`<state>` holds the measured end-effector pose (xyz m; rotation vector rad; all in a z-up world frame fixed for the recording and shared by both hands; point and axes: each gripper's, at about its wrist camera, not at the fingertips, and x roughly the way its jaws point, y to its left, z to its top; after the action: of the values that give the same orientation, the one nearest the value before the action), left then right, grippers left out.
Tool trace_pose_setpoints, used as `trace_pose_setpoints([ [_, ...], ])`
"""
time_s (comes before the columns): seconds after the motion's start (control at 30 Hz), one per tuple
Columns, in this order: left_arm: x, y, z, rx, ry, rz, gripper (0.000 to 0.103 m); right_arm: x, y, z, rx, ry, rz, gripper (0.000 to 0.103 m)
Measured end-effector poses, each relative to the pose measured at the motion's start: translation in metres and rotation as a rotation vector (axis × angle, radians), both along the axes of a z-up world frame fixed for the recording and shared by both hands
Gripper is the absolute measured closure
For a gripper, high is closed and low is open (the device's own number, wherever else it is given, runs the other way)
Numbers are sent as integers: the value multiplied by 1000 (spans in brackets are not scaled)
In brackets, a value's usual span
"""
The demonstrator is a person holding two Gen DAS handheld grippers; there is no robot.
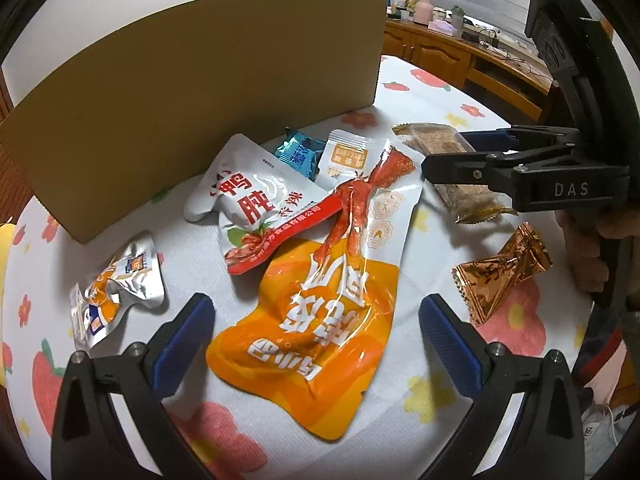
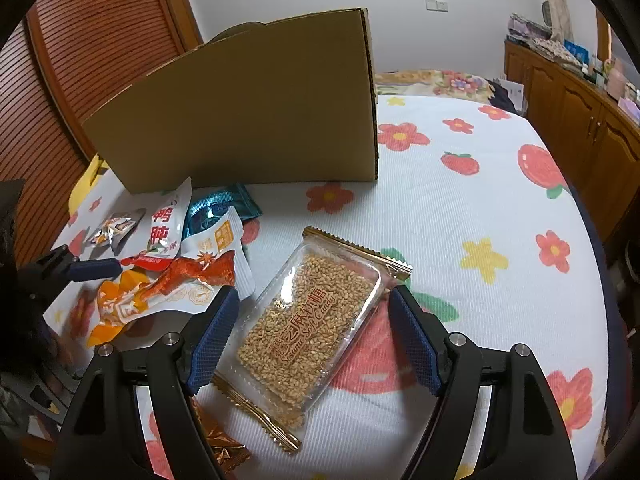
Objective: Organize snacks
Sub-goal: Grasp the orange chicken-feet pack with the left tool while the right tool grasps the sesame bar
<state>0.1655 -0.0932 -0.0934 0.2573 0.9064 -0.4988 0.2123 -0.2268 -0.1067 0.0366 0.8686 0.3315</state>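
Several snack packs lie on a flowered cloth in front of a cardboard box (image 1: 208, 92). My left gripper (image 1: 316, 320) is open, its fingers on either side of a large orange pouch (image 1: 316, 320). A white and red pouch (image 1: 256, 200) lies behind it. My right gripper (image 2: 310, 330) is open around a clear sesame candy pack (image 2: 310, 330), which lies flat between the fingers. The right gripper also shows in the left wrist view (image 1: 460, 152), over the sesame pack (image 1: 436, 142). The box (image 2: 256, 108) stands behind.
A silver pouch (image 1: 116, 284) lies at the left, a copper-foil candy (image 1: 504, 268) at the right, a blue foil pack (image 1: 298, 152) and a small white sachet (image 1: 346, 156) near the box. Wooden cabinets (image 2: 580, 120) line the right side. A wooden slatted door (image 2: 80, 60) stands left.
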Motion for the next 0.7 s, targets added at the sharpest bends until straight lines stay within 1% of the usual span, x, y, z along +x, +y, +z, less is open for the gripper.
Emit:
trace_pose_setpoints([
  [0.17,-1,0,-1,-4,-13,22,0,0,0,0,-6,0,0,24],
  [0.33,0,5,-1,-2,-1,33,0,0,1,0,-9,-1,0,23],
  [0.47,2,9,0,2,4,18,0,1,1,-1,-8,-1,0,23],
  [0.6,5,10,2,-4,13,17,2,0,2,-1,-13,-1,0,23],
  [0.7,9,6,4,-4,18,16,6,0,3,-2,-21,-2,0,23],
])
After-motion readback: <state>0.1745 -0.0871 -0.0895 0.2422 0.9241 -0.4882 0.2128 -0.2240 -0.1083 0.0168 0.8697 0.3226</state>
